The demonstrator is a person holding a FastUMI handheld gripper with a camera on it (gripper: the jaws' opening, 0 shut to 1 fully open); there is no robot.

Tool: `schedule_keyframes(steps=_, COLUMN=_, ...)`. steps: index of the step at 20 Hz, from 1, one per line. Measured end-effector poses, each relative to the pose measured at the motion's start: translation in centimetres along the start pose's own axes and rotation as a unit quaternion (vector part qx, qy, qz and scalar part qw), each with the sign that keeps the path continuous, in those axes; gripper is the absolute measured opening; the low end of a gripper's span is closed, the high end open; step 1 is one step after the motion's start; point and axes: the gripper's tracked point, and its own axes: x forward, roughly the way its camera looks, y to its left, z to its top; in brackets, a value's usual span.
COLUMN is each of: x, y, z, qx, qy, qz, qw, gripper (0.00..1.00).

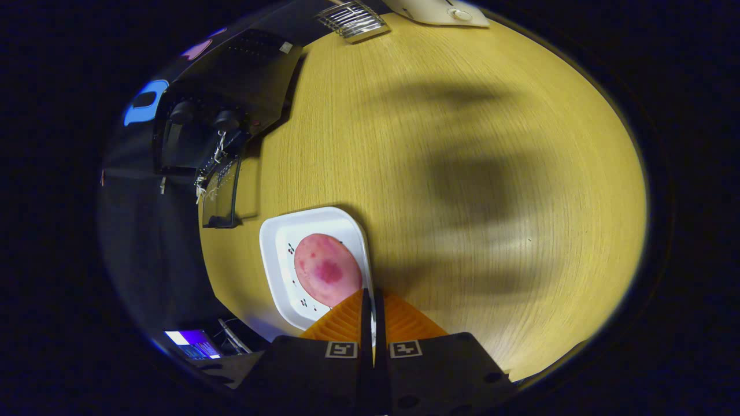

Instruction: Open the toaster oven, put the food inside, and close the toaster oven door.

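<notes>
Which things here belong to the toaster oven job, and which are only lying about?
For the job:
- toaster oven, door open
- pink food on the white plate
- gripper, its fingers closed on the plate's rim

Lying about:
- metal rack
- white device at the table's far edge

Light: you get bright, warm light from above on the table (462, 104); the wood reads yellow.
Shadows: broad, soft-edged dark patches lie on the table beyond the fingers (347, 320), and a thin one hugs the plate (274, 260).
Dark zone: your oven (231, 98) is nearly black, detail lost.
Glare: the plate rim is close to blown out; a screen (193, 344) glows blue-white.
Distortion: strong fisheye; the table edge bows into a curve.
Focus: wood grain smears toward the rim; the fingers, pressed together, look soft.
</notes>
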Motion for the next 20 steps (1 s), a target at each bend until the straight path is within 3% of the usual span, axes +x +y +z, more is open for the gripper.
schedule_keyframes(steps=5, x=0.3, y=1.5, z=-1.2, qx=0.068, qy=0.002, qz=0.082, qw=0.994, gripper=0.06)
schedule_keyframes(steps=10, x=-1.3, y=2.6, z=-1.9, qx=0.129, qy=-0.053, qz=0.12, qw=0.983, gripper=0.06)
schedule_keyframes(steps=16, x=-5.1, y=9.1, z=-4.4, qx=0.17, qy=-0.118, qz=0.184, qw=0.961, gripper=0.06)
schedule_keyframes(steps=20, x=-3.9, y=15.8, z=-4.0, qx=0.226, qy=-0.15, qz=0.219, qw=0.937, gripper=0.06)
